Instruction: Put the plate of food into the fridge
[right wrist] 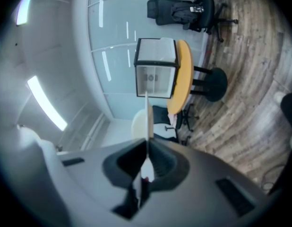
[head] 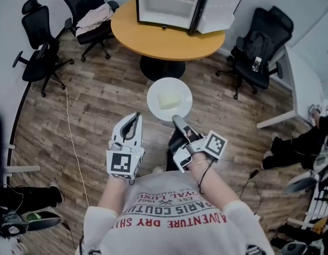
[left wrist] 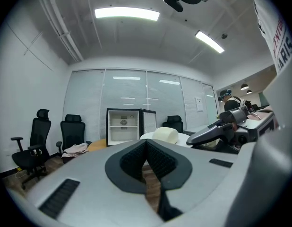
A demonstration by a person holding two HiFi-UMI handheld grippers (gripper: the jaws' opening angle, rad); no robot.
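Note:
A white plate (head: 169,99) with a pale block of food (head: 170,99) hangs in the air over the wood floor. My right gripper (head: 176,120) is shut on the plate's near rim; in the right gripper view the plate (right wrist: 147,119) shows edge-on between the closed jaws. My left gripper (head: 133,117) is level with it to the left, shut and holding nothing. In the left gripper view the food (left wrist: 166,135) shows just past the jaws. The small fridge (head: 174,4) stands on the round wooden table (head: 166,36) ahead, its door (head: 219,7) swung open to the right.
Black office chairs stand around the table: two at the left (head: 39,49), one behind with clothes on it (head: 92,17), one at the right (head: 259,49). A white desk (head: 299,84) runs along the right. A thin cable (head: 68,121) lies on the floor.

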